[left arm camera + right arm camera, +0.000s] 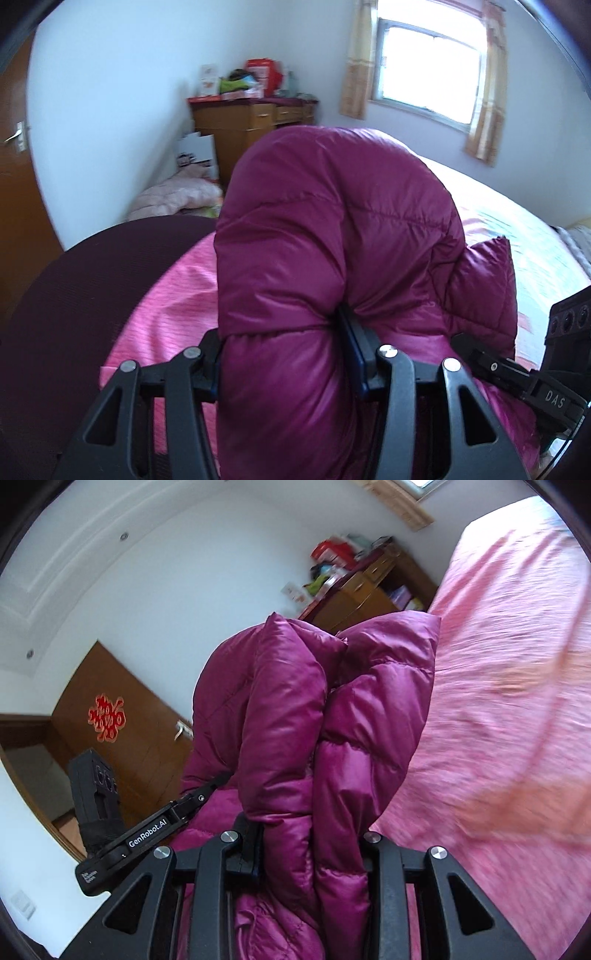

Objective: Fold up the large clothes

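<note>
A magenta quilted puffer jacket [332, 229] bulges up between the fingers of my left gripper [284, 354], which is shut on a thick fold of it above the pink bed sheet [166, 306]. In the right wrist view the same jacket [295, 720] stands bunched between the fingers of my right gripper [310, 849], which is shut on another fold. The right gripper shows at the right edge of the left wrist view [517, 373]. The left gripper shows at the left of the right wrist view [173, 812], touching the jacket. The fingertips are hidden in the fabric.
The bed [517, 701] is covered by the pink sheet. A dark maroon bed end [74, 295] lies at the left. A wooden dresser [240, 125] with boxes stands by the far wall, a window [428, 70] beside it. A brown door [122, 746] is at the left.
</note>
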`<state>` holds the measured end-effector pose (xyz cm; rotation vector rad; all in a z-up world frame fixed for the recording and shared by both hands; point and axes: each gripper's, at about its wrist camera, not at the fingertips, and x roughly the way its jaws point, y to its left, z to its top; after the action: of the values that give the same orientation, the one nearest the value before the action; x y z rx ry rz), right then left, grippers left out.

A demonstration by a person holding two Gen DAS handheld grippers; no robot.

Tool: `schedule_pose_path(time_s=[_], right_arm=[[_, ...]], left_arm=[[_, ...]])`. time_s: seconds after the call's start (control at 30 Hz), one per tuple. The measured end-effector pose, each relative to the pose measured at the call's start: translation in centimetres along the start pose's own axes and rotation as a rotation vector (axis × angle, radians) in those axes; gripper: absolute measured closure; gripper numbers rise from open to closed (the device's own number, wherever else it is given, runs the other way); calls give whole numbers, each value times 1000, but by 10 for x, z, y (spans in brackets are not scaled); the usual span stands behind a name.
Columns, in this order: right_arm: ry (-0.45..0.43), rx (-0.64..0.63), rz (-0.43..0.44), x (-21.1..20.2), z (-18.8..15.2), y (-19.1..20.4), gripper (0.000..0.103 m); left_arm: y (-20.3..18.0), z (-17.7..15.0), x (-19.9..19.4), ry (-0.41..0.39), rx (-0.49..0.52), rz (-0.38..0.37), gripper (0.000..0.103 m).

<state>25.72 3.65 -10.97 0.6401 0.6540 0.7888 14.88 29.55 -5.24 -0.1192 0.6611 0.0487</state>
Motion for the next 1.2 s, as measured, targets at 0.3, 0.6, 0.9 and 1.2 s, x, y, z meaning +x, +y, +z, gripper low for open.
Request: schedule_pose_path(time_s=[0.3,0.6,0.9,1.2], right_arm=[[104,-110,-104,62,5,-16,72],[114,-38,-102,70,-11,-31,56],[-122,-300,-408,-17,-21,46,69],[40,-435,-361,16,-59,94,72]], left_arm=[[32,-11,51,93,-77,53,49],[31,-14,66,125,-70,120,30],[35,-19,61,122,-63,134,29],[20,-24,46,98,10,211,28]])
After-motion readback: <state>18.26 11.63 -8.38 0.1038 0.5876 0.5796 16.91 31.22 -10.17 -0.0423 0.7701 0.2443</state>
